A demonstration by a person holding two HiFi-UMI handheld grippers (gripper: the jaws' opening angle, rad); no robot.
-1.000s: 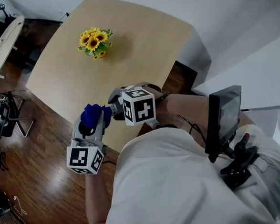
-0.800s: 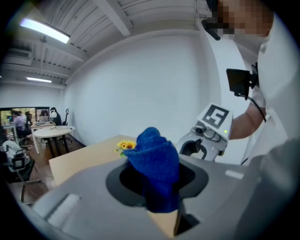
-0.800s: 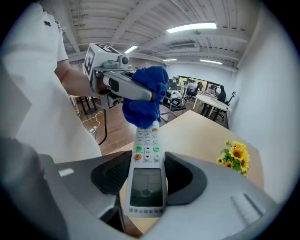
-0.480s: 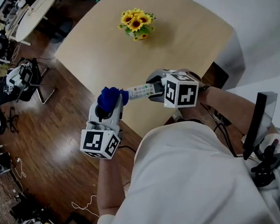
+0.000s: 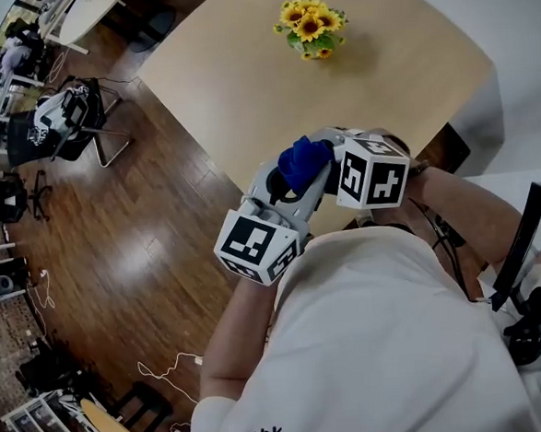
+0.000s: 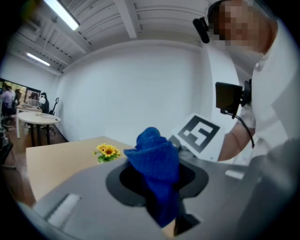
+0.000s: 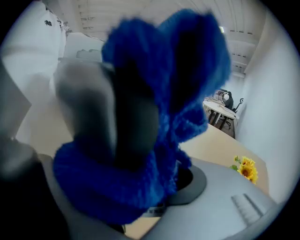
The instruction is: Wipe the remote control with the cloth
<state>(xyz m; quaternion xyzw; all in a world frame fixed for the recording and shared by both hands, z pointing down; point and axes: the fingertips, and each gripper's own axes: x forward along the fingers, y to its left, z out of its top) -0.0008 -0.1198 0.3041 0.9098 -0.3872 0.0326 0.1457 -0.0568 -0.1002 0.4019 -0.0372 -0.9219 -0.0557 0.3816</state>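
While the left gripper (image 5: pixel 289 180) pinches the cloth (image 5: pixel 304 158) (right gripper (image 5: pixel 334 165) clamps the remote control (image 7: pixel 153 211)), rub lengthwise, firmly, above the table's (image 5: pixel 234 84) near edge.

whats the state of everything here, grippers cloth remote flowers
left gripper: shut on the cloth
cloth: bunched up, pressed over the remote control
right gripper: shut on the remote control
remote control: almost all hidden under the cloth, only a sliver shows
sunflowers: upright on the table, apart from both grippers
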